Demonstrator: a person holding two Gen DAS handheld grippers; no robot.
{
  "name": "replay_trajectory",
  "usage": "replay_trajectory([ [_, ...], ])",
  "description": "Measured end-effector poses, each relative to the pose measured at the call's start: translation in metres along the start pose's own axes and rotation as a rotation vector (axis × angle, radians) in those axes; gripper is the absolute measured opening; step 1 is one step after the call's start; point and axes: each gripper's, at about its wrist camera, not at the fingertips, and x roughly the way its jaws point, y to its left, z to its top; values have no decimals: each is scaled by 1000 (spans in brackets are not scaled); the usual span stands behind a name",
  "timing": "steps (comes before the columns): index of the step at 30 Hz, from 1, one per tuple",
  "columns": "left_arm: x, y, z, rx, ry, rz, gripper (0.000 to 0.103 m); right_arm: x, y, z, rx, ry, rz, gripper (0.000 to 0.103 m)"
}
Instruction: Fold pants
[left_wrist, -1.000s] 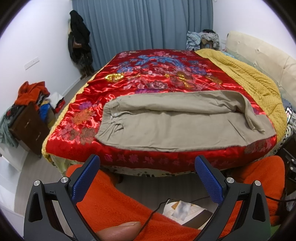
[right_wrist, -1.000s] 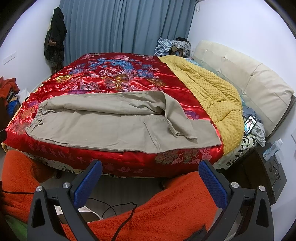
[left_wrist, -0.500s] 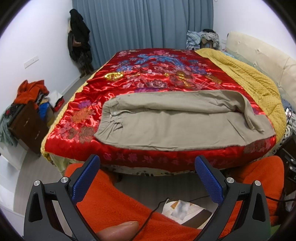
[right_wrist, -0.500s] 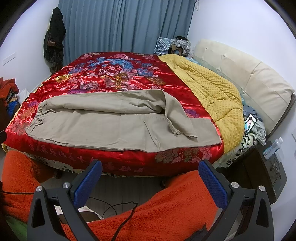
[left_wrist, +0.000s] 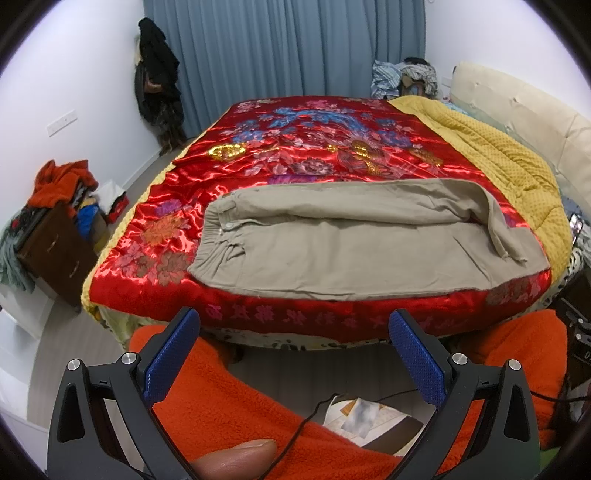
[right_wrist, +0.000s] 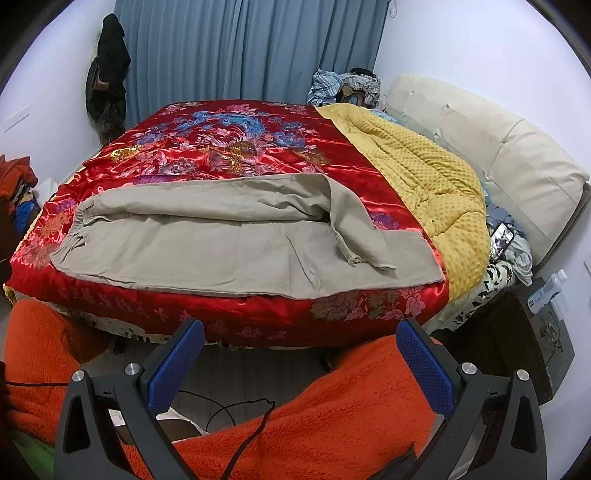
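Note:
Beige pants (left_wrist: 332, 251) lie flat across the near edge of the bed on a red floral satin cover (left_wrist: 314, 155), waistband at the left, legs folded one over the other, one cuff flipped back at the right. They also show in the right wrist view (right_wrist: 229, 251). My left gripper (left_wrist: 293, 325) is open and empty, held in front of the bed below its edge. My right gripper (right_wrist: 299, 336) is open and empty too, apart from the pants.
A yellow quilt (right_wrist: 417, 173) covers the bed's right side by a cream headboard (right_wrist: 498, 147). Orange fleece-clad legs (left_wrist: 236, 398) and a cable sit below the grippers. A dark nightstand (right_wrist: 532, 339) stands right, a cluttered cabinet (left_wrist: 51, 251) left. Blue curtains hang behind.
Both grippers have drifted slightly, with the bed sitting a little higher in view. The pants have not moved and both grippers stay open.

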Motion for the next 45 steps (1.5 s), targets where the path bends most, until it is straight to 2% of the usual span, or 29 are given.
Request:
replay_trajectory([
  [45,1,0,-3,-2,10,-4,102,3,4,2,-8,19,23,103],
])
